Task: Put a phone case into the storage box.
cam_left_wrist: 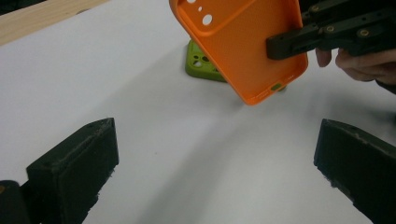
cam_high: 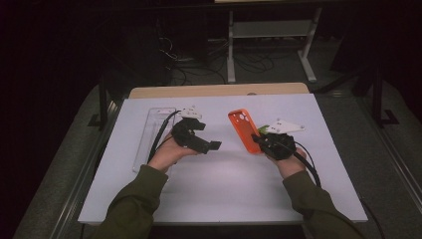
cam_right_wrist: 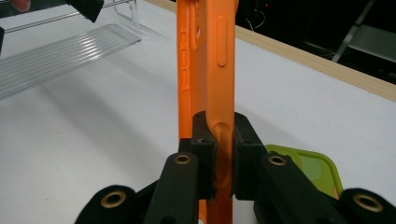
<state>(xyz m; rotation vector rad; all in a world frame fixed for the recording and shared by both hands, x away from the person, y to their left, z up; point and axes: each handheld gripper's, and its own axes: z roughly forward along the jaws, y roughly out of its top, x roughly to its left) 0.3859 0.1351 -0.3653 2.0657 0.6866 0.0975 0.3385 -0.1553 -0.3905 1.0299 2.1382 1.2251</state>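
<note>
In the high view, the right gripper (cam_high: 262, 140) is holding the orange soft-plastic phone case (cam_high: 242, 129) by its lower edge, lifting it tilted above the white worktop (cam_high: 224, 189), with the case's open inside facing up and toward the person's left. The left gripper (cam_high: 211, 146) is hovering well apart from it, near a clear ribbed plastic tray (cam_high: 149, 134) lying at the left of the worktop.

In the left gripper view, the left gripper's jaws are standing wide apart with nothing between them, bare worktop showing in the gap. Beyond them the orange case (cam_left_wrist: 243, 46) is hanging clear of the surface in the right gripper's black jaws, and a green phone case (cam_left_wrist: 201, 63) is lying flat on the worktop behind it, partly hidden.

In the right gripper view, the right gripper (cam_right_wrist: 219, 154) is clenching its jaws on the orange case's (cam_right_wrist: 205, 60) thin wall, the rim looking pinched inward there (a sign of flexible material). The case will likely be handling as light, bendy and a little grippy, not fragile; a hold on one wall lets it swing, so a second grip on the opposite long edge, clear of the button bumps, should steady it.
</note>
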